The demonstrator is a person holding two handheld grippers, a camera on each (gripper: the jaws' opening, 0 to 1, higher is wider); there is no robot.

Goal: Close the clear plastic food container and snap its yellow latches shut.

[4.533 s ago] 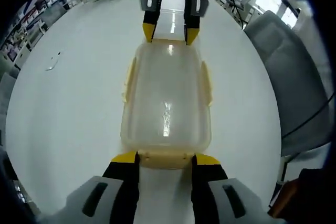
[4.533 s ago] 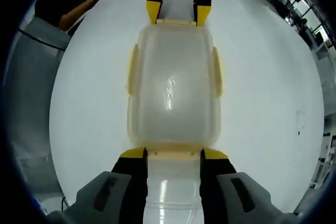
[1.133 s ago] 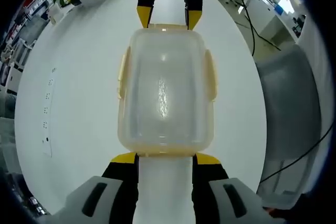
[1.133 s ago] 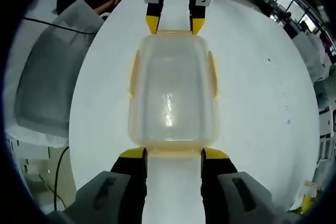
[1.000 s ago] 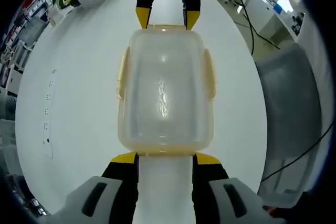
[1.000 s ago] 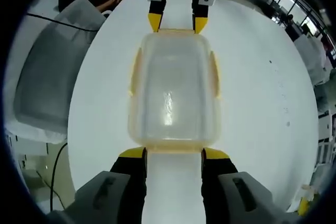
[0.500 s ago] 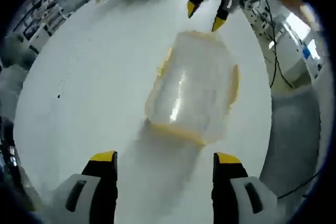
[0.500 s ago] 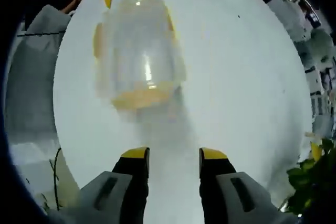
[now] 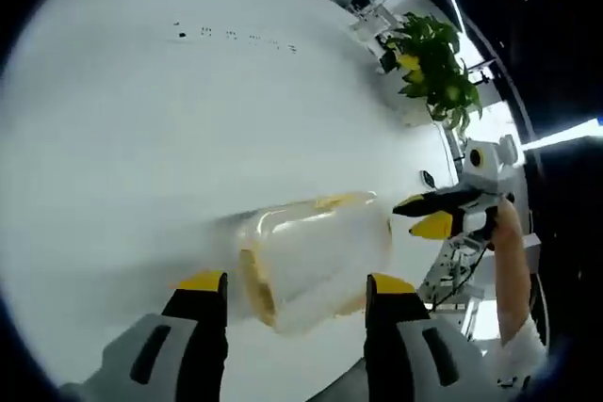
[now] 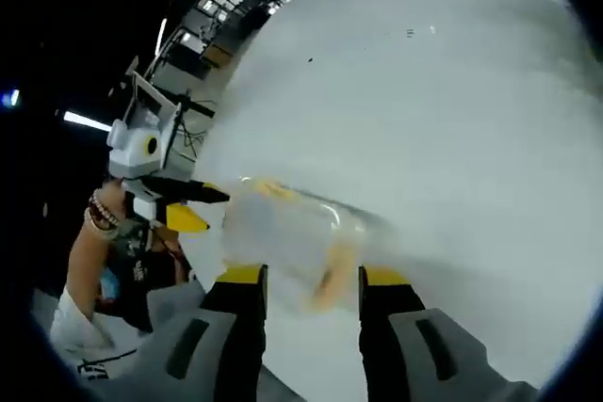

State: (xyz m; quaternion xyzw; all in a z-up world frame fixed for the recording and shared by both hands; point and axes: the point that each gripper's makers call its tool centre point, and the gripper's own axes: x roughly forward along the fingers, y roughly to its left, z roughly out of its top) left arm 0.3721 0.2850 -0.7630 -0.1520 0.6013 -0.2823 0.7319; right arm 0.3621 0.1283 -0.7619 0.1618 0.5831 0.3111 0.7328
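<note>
The clear plastic container [image 9: 320, 247] lies on the white table [image 9: 141, 110] with its lid on. A yellow latch [image 9: 256, 275] shows on its near end. My left gripper [image 9: 296, 282] is open, its jaws wide apart just short of that end and holding nothing. My right gripper [image 9: 426, 216] comes in from the right beside the container's far end, with a hand behind it. In the right gripper view the container [image 10: 278, 228] is blurred. My right gripper [image 10: 313, 276] is open in front of it, and the left gripper [image 10: 200, 209] sits at its far side.
A potted green plant [image 9: 433, 54] stands at the table's far edge. Small dark marks [image 9: 231, 35] dot the tabletop. A person's hand with a bracelet [image 10: 99, 218] holds the left gripper. Wide bare tabletop [image 10: 443, 120] stretches beyond the container.
Both views have rolled and swung sharply as the hands moved. Each gripper's jaws have come off the container's end latches and stand back from it. The container stays on the table.
</note>
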